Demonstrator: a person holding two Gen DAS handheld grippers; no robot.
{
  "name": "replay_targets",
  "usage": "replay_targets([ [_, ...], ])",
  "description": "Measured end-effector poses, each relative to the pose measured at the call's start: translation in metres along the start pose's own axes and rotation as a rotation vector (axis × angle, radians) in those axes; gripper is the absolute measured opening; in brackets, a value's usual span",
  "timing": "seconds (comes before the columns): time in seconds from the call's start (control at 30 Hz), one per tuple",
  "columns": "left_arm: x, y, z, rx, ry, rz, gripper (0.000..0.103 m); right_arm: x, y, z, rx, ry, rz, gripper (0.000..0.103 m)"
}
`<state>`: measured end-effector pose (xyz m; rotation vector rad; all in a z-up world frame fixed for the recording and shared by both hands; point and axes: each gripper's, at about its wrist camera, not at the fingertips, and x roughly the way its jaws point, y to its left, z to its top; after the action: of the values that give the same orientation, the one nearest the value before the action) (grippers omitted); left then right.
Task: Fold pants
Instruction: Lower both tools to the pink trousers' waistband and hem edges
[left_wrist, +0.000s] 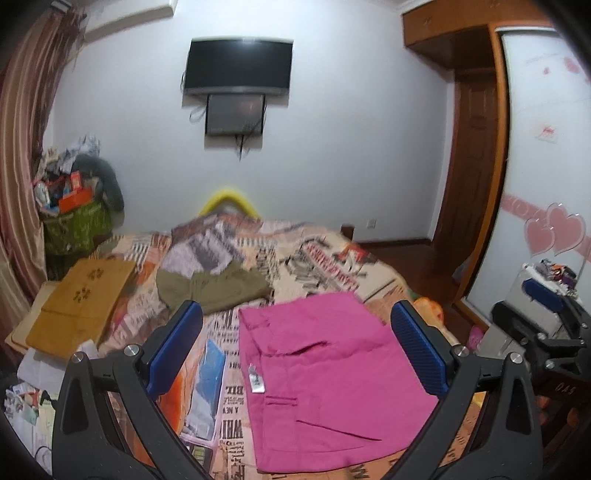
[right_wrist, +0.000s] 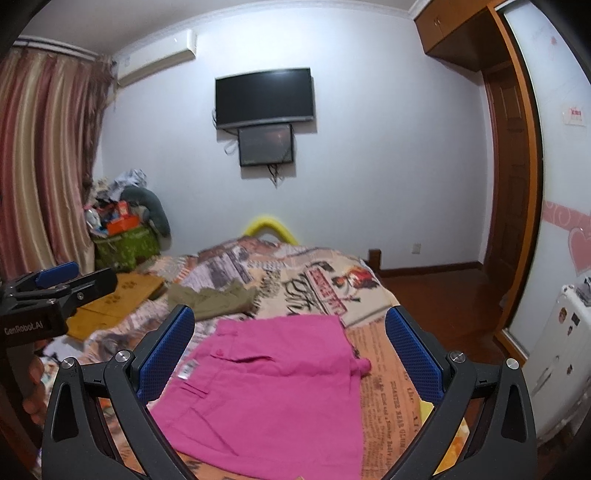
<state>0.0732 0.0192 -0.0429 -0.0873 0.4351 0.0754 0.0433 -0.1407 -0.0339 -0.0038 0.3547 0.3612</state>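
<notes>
Pink pants (left_wrist: 325, 384) lie folded into a flat rectangle on the bed, pocket side up, with a white tag at the left edge. They also show in the right wrist view (right_wrist: 273, 387). My left gripper (left_wrist: 295, 343) is open and empty, held above the pants. My right gripper (right_wrist: 290, 354) is open and empty, also above them. The right gripper appears at the right edge of the left wrist view (left_wrist: 546, 299). The left gripper appears at the left edge of the right wrist view (right_wrist: 55, 284).
Folded olive pants (left_wrist: 210, 286) lie farther back on the printed bedspread (left_wrist: 325, 258). A tan folded cloth (left_wrist: 81, 306) lies at the left. A green bag of clutter (left_wrist: 74, 225) stands by the curtain. A TV (left_wrist: 238, 64) hangs on the wall. A wardrobe (left_wrist: 546, 184) is at the right.
</notes>
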Motion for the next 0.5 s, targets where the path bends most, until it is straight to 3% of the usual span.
replay_targets([
  [0.2,0.063,0.009,-0.017,0.054,0.116,0.071,0.103,0.032,-0.020,-0.013,-0.002,0.101,-0.039,0.103],
  [0.5,0.155,0.019,-0.053,0.036,0.389,0.007,0.103,0.081,-0.053,-0.046,0.003,0.285,-0.077,0.103],
])
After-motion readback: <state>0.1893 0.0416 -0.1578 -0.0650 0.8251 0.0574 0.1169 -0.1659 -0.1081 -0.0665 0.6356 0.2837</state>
